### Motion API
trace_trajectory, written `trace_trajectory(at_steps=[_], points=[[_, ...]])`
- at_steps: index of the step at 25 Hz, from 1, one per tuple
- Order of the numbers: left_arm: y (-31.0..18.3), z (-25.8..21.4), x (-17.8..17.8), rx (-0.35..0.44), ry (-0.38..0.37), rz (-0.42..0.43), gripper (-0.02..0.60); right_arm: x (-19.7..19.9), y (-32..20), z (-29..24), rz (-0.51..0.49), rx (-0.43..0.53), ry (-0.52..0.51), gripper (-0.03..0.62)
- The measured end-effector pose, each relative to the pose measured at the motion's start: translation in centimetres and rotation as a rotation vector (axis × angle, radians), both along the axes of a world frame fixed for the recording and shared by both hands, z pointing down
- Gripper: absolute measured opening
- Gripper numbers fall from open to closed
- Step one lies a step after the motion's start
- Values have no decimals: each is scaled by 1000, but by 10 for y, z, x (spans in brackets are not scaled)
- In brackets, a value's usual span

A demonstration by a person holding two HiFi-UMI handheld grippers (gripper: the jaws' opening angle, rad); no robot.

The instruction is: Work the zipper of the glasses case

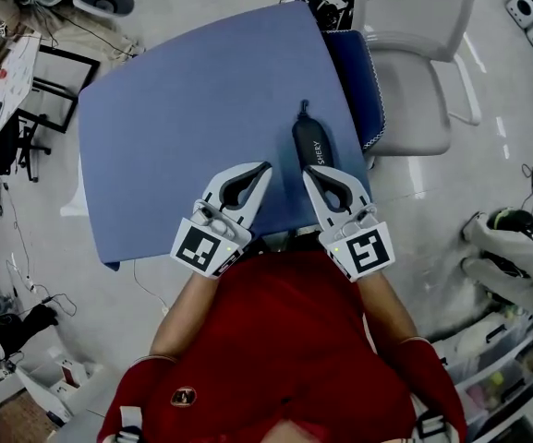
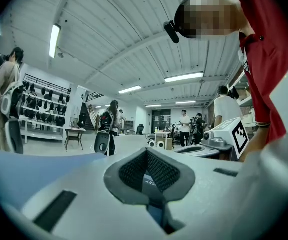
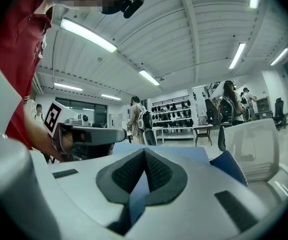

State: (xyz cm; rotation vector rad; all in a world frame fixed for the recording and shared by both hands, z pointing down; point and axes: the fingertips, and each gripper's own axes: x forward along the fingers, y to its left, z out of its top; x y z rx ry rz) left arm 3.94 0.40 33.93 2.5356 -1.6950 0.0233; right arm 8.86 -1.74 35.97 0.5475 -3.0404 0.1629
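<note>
**Both hand-held grippers are idling off the glasses case**

The glasses case (image 1: 313,142) is lying flat on the blue tabletop (image 1: 183,109), just ahead of the right hand-held gripper (image 1: 307,170) and a little to the right of the left hand-held gripper (image 1: 265,166). Both are pointing level over the near edge, side by side. In each gripper view the jaws are meeting at the tips with nothing between them, so neither is carrying or pinching anything. The case is looking shut and whole from above (its zipper line and pull are too small to read). This layout is fitting two stages equally: a zipped case waiting to be opened, or one run open and zipped again. How much of the zipper work is remaining is not showing here.
</note>
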Motion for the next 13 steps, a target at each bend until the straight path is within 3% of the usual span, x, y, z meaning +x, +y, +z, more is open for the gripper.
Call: trace_trajectory(at_steps=[13], points=[[0,0,19,-10,-9,-65,6,23,-14,6,-52,-5,10,-3]])
